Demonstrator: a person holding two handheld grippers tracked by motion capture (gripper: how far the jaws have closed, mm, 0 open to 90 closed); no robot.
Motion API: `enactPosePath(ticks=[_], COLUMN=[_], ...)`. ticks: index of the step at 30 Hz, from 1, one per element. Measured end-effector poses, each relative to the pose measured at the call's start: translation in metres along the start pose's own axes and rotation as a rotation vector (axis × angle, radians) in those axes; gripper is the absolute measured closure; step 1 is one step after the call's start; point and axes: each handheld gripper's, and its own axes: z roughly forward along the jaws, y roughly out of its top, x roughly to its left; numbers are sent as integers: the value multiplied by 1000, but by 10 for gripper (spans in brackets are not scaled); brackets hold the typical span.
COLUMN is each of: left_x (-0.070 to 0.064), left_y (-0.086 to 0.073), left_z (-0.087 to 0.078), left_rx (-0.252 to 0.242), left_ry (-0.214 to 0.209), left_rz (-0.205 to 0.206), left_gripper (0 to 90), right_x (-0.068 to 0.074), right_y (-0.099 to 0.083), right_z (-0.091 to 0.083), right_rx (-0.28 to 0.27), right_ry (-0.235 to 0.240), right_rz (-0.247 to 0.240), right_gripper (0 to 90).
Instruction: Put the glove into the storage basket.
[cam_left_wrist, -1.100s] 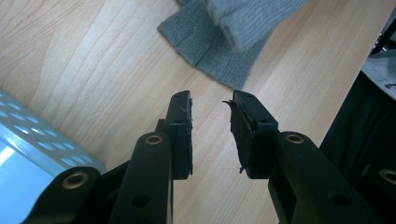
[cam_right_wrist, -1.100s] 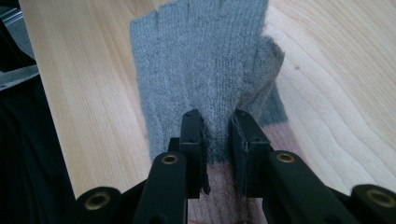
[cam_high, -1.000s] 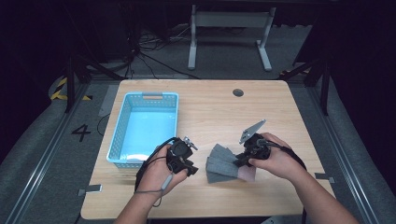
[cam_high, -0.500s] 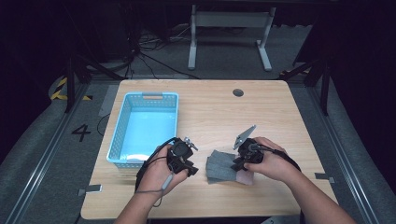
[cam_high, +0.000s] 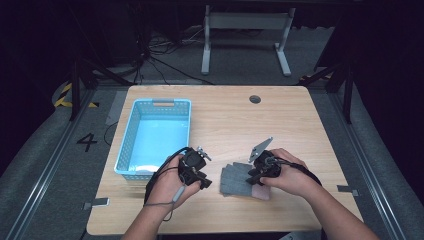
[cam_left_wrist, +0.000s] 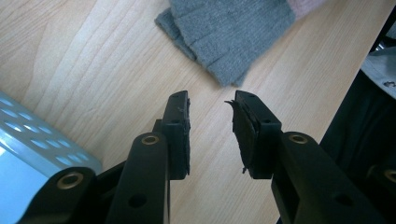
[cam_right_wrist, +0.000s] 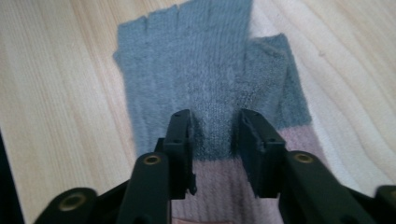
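A grey knit glove (cam_high: 235, 179) with a pink cuff (cam_high: 260, 192) lies flat near the table's front edge. In the right gripper view the glove (cam_right_wrist: 196, 79) spreads out ahead, fingers pointing away. My right gripper (cam_right_wrist: 215, 119) is open, with its jaws apart just over the line where grey meets the pink cuff (cam_right_wrist: 219, 186). In the high view the right gripper (cam_high: 254, 176) sits at the glove's right end. My left gripper (cam_high: 202, 179) is open just left of the glove. In its own view the left gripper (cam_left_wrist: 211, 100) hovers over bare wood, short of the glove (cam_left_wrist: 229, 32).
A light blue plastic basket (cam_high: 131, 134) stands at the left of the wooden table (cam_high: 250, 125), close behind the left hand; its corner (cam_left_wrist: 32, 140) appears in the left gripper view. A small round hole (cam_high: 255, 99) marks the far side of the tabletop.
My right gripper has moved left and down onto the glove's cuff end. The left gripper has stayed put.
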Motion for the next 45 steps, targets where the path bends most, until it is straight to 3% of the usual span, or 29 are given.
enactPosePath(ticks=[5, 12, 16, 19, 23, 33, 37, 45], left_x=[-1, -6, -8, -8, -11, -11, -10, -7], left_y=[1, 1, 1, 1, 3, 6, 7, 7], left_z=[1, 2, 3, 5, 15, 35, 41, 51], left_rx=[3, 12, 15, 24, 45, 79, 71, 100], left_ry=[-4, -7, -15, -18, -32, -63, -70, -75], left_rz=[4, 19, 20, 22, 31, 47, 45, 38], left_gripper=[669, 676, 686, 698, 717, 753, 774, 772], right_x=[3, 4, 1, -1, -9, -20, -21, -19], right_y=[-4, -21, -37, -49, -65, -85, -87, -83], right_z=[-8, -35, -49, -54, -53, -43, -36, -25], right_rx=[-51, -132, -140, -144, -130, -90, -77, -62], right_ry=[-23, -52, -70, -78, -82, -71, -61, -40], right_rz=[6, 66, 79, 101, 150, 198, 192, 173], right_gripper=[624, 669, 742, 747, 742, 733, 732, 731])
